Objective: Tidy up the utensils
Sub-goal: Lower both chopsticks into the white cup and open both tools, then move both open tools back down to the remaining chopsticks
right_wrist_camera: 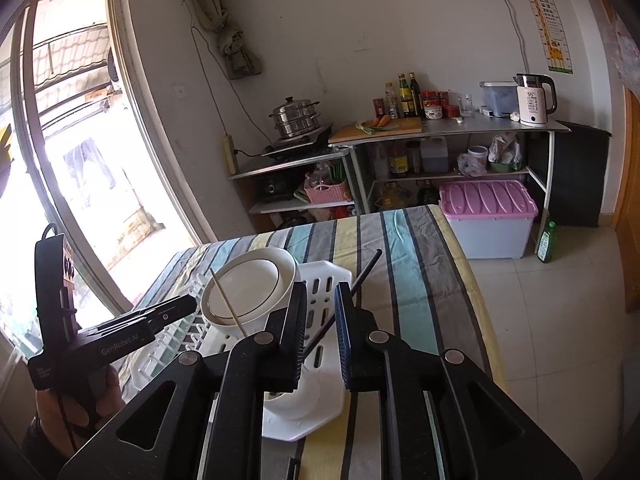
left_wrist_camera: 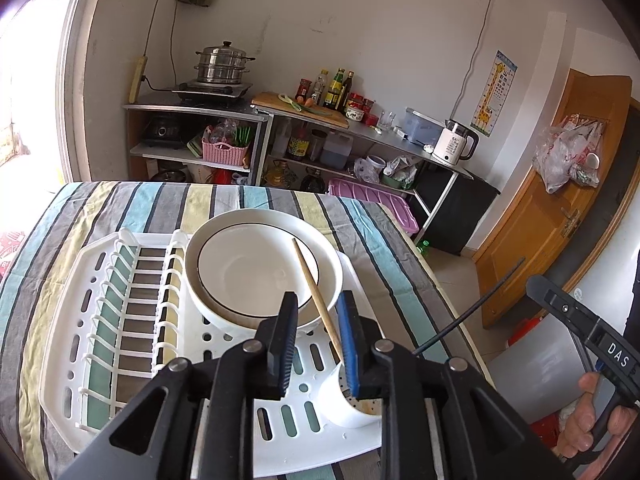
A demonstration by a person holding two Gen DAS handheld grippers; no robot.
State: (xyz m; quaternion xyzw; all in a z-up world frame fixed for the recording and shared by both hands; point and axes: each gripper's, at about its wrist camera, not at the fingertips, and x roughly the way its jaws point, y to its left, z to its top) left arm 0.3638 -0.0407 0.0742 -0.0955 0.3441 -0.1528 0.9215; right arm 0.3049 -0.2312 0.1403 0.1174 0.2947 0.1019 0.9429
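Wooden chopstick point(left_wrist_camera: 316, 296) between parted jaws, touching blue pad point(left_wrist_camera: 352, 344)

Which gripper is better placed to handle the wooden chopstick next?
Left. The wooden chopstick runs between the left gripper's open jaws down toward the cup; the right gripper straddles the black chopstick.

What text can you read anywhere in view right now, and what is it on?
"55": white kettle on the counter.
"GenRobot.AI": left gripper handle, right wrist view.
"DAS": right gripper handle, left wrist view; the rest is cut off.
Small white print lower on the left gripper handle: too small to read.
Giraffe chart on the wall: letters and numbers too blurred.
Bottle and jar labels: unreadable.
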